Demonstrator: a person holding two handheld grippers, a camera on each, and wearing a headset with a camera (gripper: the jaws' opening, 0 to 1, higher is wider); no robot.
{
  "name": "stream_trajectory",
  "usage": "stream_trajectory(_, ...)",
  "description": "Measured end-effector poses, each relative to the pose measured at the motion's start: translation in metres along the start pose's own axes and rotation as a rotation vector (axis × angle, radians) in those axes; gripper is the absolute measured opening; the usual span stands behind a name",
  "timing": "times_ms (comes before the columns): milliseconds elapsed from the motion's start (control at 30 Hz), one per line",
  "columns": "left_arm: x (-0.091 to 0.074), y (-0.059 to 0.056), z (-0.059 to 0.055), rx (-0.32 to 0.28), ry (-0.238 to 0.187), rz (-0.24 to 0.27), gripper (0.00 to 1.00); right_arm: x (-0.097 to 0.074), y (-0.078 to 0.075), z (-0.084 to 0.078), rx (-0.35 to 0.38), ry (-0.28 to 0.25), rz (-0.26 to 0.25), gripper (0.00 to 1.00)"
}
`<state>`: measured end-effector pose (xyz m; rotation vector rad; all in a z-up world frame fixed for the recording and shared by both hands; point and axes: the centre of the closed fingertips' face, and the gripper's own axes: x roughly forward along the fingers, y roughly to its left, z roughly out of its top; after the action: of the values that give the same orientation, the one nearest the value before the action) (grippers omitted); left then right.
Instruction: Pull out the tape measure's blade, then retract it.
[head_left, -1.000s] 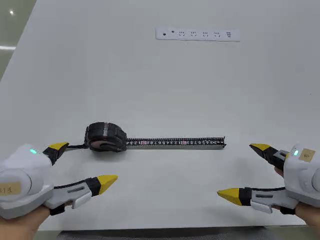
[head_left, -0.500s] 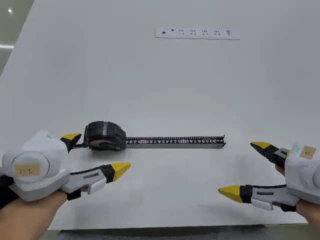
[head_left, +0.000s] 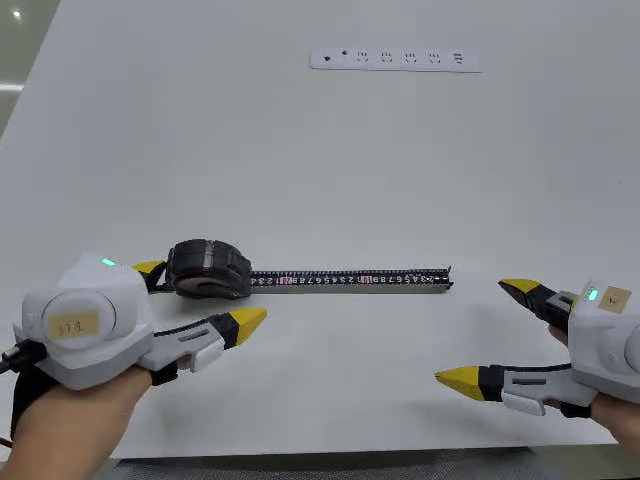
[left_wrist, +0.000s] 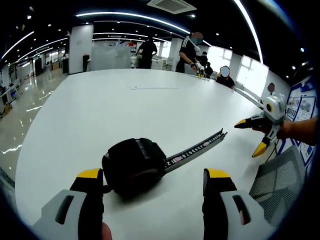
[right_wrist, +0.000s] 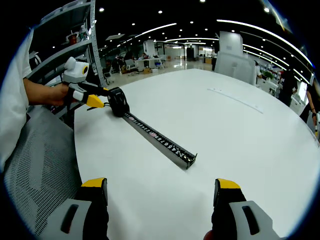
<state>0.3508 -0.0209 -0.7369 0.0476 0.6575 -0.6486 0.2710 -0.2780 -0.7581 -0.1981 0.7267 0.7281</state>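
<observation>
1. The tape measure (head_left: 208, 269) is seen lying on the white table (head_left: 330, 160), at its near left. Its blade (head_left: 350, 282) is drawn out flat to the right.
2. The left gripper (head_left: 200, 293) is held with its jaws spread wide on either side of the tape measure. Nothing is clamped.
3. The right gripper (head_left: 487, 332) is held apart from the blade's tip, jaws spread and empty.
4. A power strip (head_left: 395, 60) is seen at the far side.

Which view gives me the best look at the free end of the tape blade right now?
The right gripper view: the blade's free end lies close ahead of the right hand-held gripper, between its open jaws. The head view shows it small, from above; the left gripper view shows it far off, past the case.
</observation>
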Motion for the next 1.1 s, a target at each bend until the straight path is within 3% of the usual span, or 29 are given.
stream_trajectory(100, 0.003, 0.001, 0.001, -0.009, -0.002, 0.018, 0.79, 0.002, -0.002, 0.003, -0.008, -0.002, 0.004, 0.85)
stream_trajectory(167, 0.004, 0.003, 0.003, -0.063, -0.02, 0.033, 0.79, 0.003, -0.003, 0.004, -0.014, -0.004, 0.008, 0.83)
stream_trajectory(267, 0.007, 0.005, 0.003, -0.049, -0.012, 0.057, 0.77, 0.006, -0.005, 0.005, -0.011, 0.001, 0.023, 0.78)
stream_trajectory(400, 0.007, 0.007, 0.006, -0.096, -0.039, 0.092, 0.74, 0.009, -0.005, 0.006, -0.032, 0.01, 0.038, 0.72)
stream_trajectory(467, 0.01, 0.008, 0.004, -0.072, -0.033, 0.118, 0.74, 0.011, -0.007, 0.007, -0.039, 0.012, 0.042, 0.71)
stream_trajectory(533, 0.011, 0.01, 0.006, -0.101, -0.045, 0.134, 0.74, 0.013, -0.009, 0.008, -0.047, 0.016, 0.045, 0.7)
stream_trajectory(600, 0.013, 0.012, 0.005, -0.082, -0.038, 0.164, 0.72, 0.014, -0.009, 0.008, -0.053, 0.02, 0.05, 0.7)
stream_trajectory(767, 0.017, 0.017, 0.007, -0.135, -0.05, 0.202, 0.71, 0.015, -0.013, 0.011, -0.072, 0.024, 0.052, 0.69)
stream_trajectory(1100, 0.02, 0.022, 0.005, -0.132, -0.05, 0.272, 0.66, 0.018, -0.022, 0.017, -0.111, 0.034, 0.062, 0.64)
